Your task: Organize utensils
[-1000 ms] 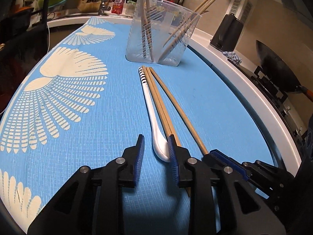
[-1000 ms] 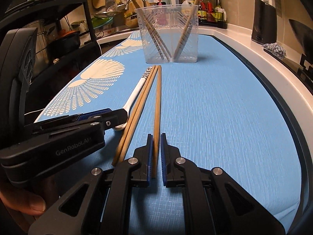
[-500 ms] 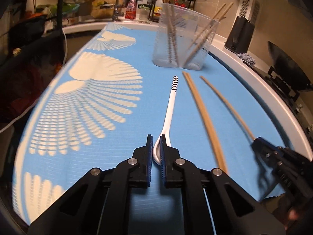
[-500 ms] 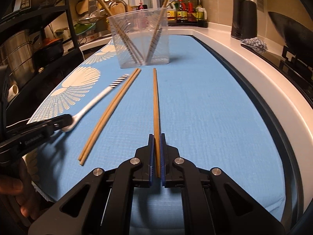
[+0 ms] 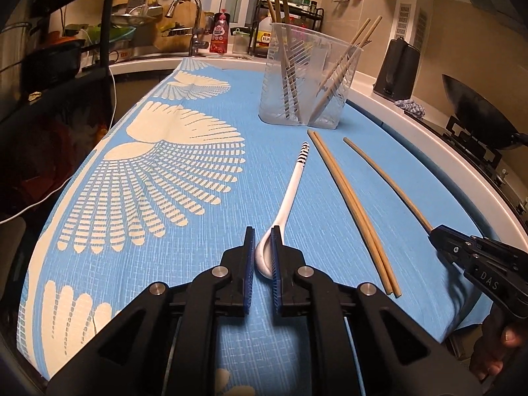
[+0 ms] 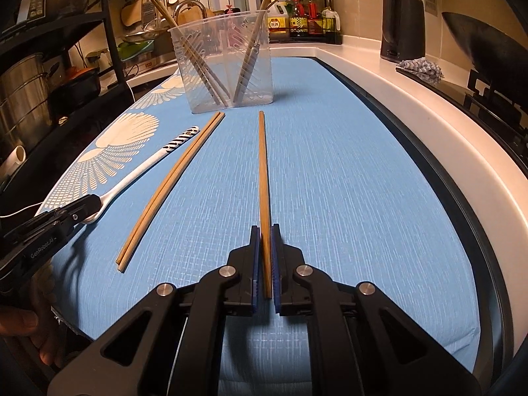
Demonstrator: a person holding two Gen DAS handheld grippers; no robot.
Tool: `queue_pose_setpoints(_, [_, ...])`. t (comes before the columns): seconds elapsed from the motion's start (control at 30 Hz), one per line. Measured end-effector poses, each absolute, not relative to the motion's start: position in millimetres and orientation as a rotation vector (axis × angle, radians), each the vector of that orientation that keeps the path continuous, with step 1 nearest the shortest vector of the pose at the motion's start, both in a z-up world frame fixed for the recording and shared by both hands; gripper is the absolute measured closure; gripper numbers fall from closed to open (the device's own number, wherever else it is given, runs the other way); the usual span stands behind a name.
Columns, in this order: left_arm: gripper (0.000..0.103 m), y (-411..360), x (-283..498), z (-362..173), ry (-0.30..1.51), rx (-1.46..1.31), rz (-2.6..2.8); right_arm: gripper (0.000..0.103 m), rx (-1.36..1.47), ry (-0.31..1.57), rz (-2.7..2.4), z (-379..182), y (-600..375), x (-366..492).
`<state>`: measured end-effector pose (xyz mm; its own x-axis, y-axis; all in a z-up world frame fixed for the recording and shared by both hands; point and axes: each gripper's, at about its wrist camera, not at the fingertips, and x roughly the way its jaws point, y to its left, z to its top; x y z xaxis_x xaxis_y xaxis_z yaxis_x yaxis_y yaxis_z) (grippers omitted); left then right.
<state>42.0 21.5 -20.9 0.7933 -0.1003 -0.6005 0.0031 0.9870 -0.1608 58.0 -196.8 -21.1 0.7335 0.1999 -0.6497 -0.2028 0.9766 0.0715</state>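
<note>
Left tool (image 5: 263,247) is pinched narrow on the white spoon (image 5: 290,194) at its bowl, w/ the handle running straight ahead toward the clear holder (image 5: 307,82), prob. so it drops in handle-first. Right tool (image 6: 263,247) clamps a single chopstick (image 6: 263,178) near its end, aimed at the same holder. The spare chopstick pair (image 6: 171,181) lies on the bench mat (image 6: 346,181) just left of the right tool, btw. both.

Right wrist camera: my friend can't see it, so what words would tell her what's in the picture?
The right gripper pinches one wooden chopstick pointing toward a clear plastic holder with chopsticks inside. To its left on the blue mat lie two more chopsticks and a white spoon, gripped by the left gripper.
</note>
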Motion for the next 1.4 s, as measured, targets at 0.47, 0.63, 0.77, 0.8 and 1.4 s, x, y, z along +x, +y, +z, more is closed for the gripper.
queue_pose_setpoints(0.47, [0.093, 10, 36, -22, 0.644, -0.116, -0.064, 0.096, -0.002, 0.708, 0.22, -21, -197, 58])
queue_pose_setpoints(0.63, [0.089, 3, 32, -24, 0.635, -0.086, -0.066, 0.096, -0.003, 0.704, 0.22, -22, -197, 57])
queue_pose_setpoints(0.77, [0.089, -1, 29, -25, 0.623, -0.063, -0.064, 0.096, -0.005, 0.7, 0.219, -22, -196, 55])
queue_pose_setpoints(0.8, [0.089, -1, 29, -25, 0.622, -0.064, -0.065, 0.096, -0.005, 0.699, 0.22, -23, -197, 55])
queue_pose_setpoints(1.4, [0.092, -1, 17, 0, 0.524, -0.026, -0.02, 0.098, -0.018, 0.603, 0.203, 0, -206, 40])
